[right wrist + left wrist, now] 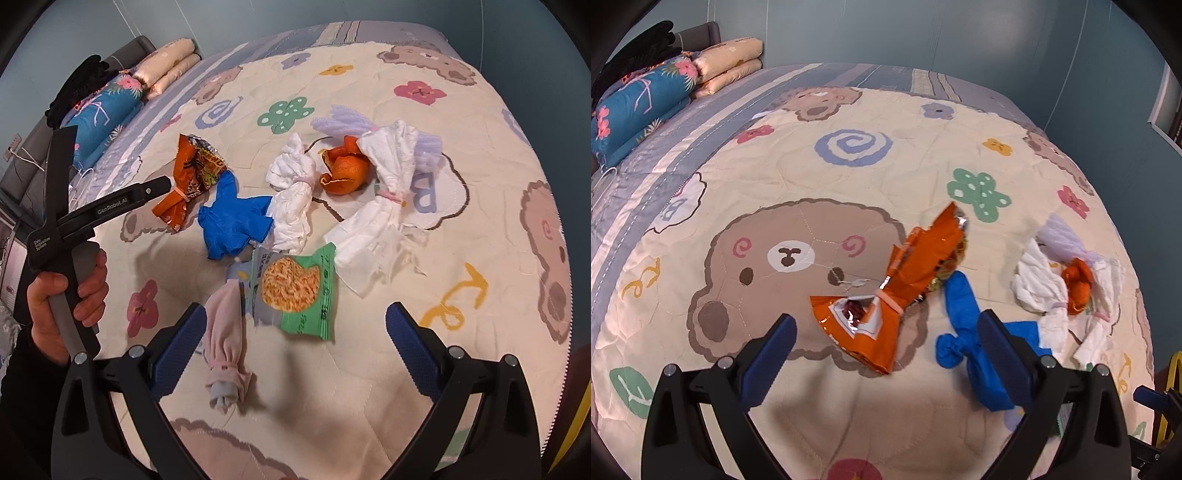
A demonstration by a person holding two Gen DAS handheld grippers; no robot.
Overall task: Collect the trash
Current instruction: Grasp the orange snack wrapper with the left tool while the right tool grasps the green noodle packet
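None of the trash appears collected yet: every piece visible lies loose on the cream cartoon-bear quilt (369,369), and no bin or bag shows in either view. In the right wrist view the litter forms one cluster: a crumpled orange foil snack wrapper (192,181) at far left, a blue rubber glove (232,221) just right of it, two knotted white tissue bundles (291,199) (380,206) either side of an orange peel (345,170), a pale lilac foam netting piece (343,122) behind the peel, a green noodle-snack packet (295,291) in the near middle, and a pink-grey tied cloth roll (225,343) touching that packet's left edge. The left gripper (886,343) has its fingers spread wide and empty, hovering just short of the near end of the orange wrapper, which lies between them in the left wrist view; judged from this, the wrapper is the first pick. The right gripper (295,332) also has its fingers wide apart, holding nothing, poised over the green packet and the cloth roll. A bare hand (66,302) grips the left tool's handle. Folded bedding (646,103) at the far left is no part of the job. All pieces remain to be gathered.
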